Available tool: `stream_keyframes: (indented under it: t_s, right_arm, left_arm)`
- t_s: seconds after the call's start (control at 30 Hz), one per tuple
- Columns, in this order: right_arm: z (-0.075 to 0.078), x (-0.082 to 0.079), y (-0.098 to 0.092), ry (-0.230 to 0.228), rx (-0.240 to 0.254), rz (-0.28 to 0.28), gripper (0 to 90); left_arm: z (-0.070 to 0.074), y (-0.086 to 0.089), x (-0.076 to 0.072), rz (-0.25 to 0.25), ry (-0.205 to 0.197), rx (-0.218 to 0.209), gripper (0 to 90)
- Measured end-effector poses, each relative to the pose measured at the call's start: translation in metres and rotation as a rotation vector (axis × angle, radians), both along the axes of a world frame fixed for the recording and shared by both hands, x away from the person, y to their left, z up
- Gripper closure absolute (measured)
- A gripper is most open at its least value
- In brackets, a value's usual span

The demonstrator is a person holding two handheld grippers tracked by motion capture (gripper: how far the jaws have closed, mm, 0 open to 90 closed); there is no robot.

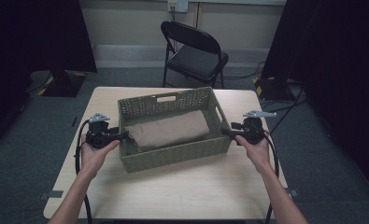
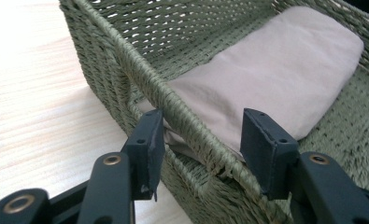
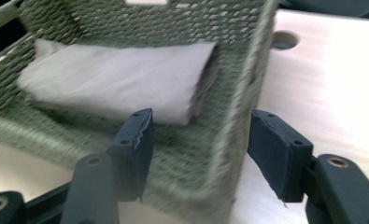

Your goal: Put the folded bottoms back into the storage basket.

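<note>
A green woven basket (image 1: 173, 161) stands in the middle of the table, with a folded tan cloth (image 1: 168, 129) lying flat inside it. My left gripper (image 1: 124, 135) is at the basket's left wall, held level. In the left gripper view its jaws (image 2: 203, 140) stand open astride the wall's rim (image 2: 140, 70), one pad outside and one over the cloth (image 2: 275, 65), and a gap remains. My right gripper (image 1: 226, 132) is at the right wall. In the right gripper view its jaws (image 3: 201, 140) stand open astride that wall (image 3: 247, 84), with space on both sides.
The light wooden table (image 1: 173, 196) has bare room in front of the basket and at both sides. A round hole (image 3: 285, 39) is cut in the tabletop beside the basket. A black folding chair (image 1: 196, 51) stands behind the table, and dark curtains hang at both sides.
</note>
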State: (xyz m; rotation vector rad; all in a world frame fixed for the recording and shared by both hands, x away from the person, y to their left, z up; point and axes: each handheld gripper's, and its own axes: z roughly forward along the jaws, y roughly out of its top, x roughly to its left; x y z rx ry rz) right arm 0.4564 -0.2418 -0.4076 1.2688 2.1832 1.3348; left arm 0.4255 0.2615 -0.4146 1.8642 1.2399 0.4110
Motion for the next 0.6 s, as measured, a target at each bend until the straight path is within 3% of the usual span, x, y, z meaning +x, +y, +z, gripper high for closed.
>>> stream_keyframes:
  t_s: [0.13, 0.4, 0.5, 0.6]
  right_arm:
    - [0.005, 0.012, 0.0, -0.022, -0.018, -0.036, 41.3]
    - [0.003, 0.04, 0.018, -0.014, -0.025, -0.057, 56.7]
    - [0.001, 0.044, 0.024, -0.007, -0.049, -0.065, 70.7]
    - [0.0, 0.043, 0.026, -0.006, -0.058, -0.061, 71.8]
  left_arm:
    - [0.0, 0.004, 0.004, 0.017, -0.01, 0.001, 52.1]
    - [-0.003, 0.012, 0.011, 0.036, -0.023, -0.015, 57.1]
    - [-0.001, 0.012, 0.014, 0.037, -0.022, 0.006, 57.8]
    - [-0.001, 0.012, 0.015, 0.039, -0.02, 0.005, 58.5]
